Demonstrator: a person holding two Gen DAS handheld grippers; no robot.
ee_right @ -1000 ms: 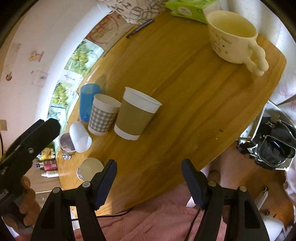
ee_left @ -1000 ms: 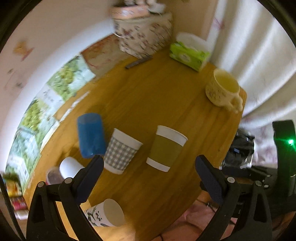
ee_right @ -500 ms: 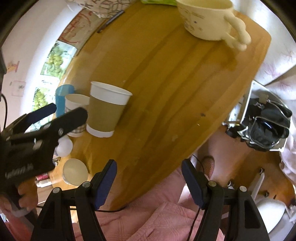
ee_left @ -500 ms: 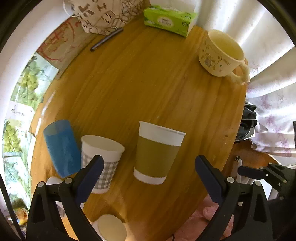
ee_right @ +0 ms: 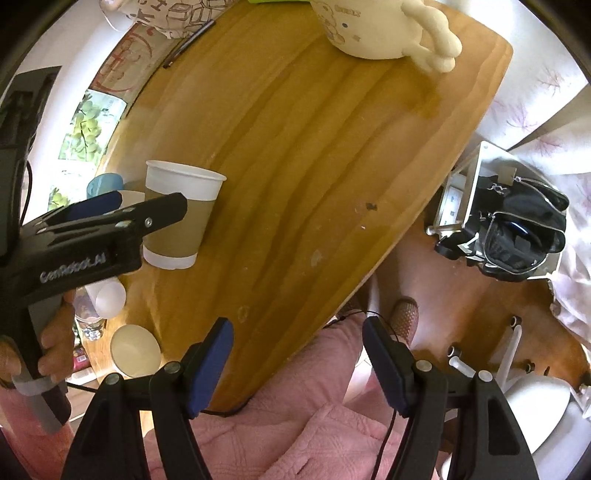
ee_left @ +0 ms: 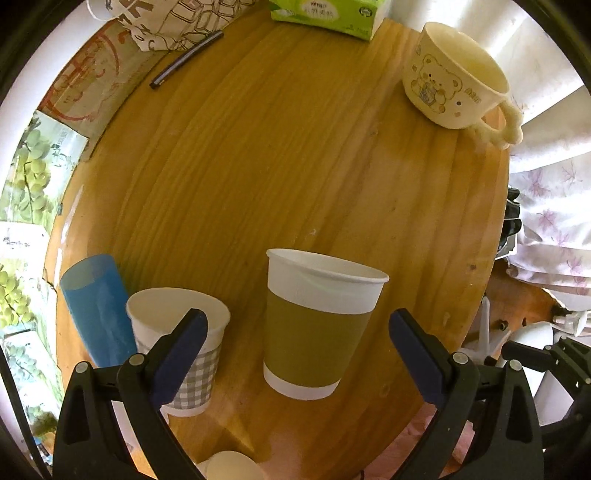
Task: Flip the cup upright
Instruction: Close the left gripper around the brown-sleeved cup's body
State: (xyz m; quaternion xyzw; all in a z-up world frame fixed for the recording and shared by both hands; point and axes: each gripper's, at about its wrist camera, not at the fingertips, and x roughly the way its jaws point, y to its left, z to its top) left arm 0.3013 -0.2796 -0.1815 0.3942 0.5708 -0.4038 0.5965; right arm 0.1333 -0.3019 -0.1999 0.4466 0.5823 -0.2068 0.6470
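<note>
A brown-sleeved paper cup point(ee_left: 314, 325) stands upright on the round wooden table point(ee_left: 295, 155), centred between the fingers of my open left gripper point(ee_left: 295, 332). A grey checked paper cup point(ee_left: 184, 343) and a blue plastic cup point(ee_left: 96, 306) stand upright to its left. A white cup point(ee_right: 107, 295) lies on its side near the table's left edge in the right wrist view, and another pale cup point(ee_right: 135, 350) lies by it. The brown cup point(ee_right: 177, 218) shows there behind the left gripper's body. My right gripper point(ee_right: 297, 365) is open and empty over the table's near edge.
A cream bear mug point(ee_left: 454, 77) stands at the far right edge. A green tissue box point(ee_left: 325, 14), a patterned bag point(ee_left: 166, 22) and a pen point(ee_left: 184, 59) sit at the back. A black handbag point(ee_right: 513, 232) rests beside the table. Pink quilted fabric point(ee_right: 314, 443) lies below.
The left gripper has dropped lower and moved in on the brown cup, which now sits between its open fingers. The right gripper has drawn back toward the table's near edge.
</note>
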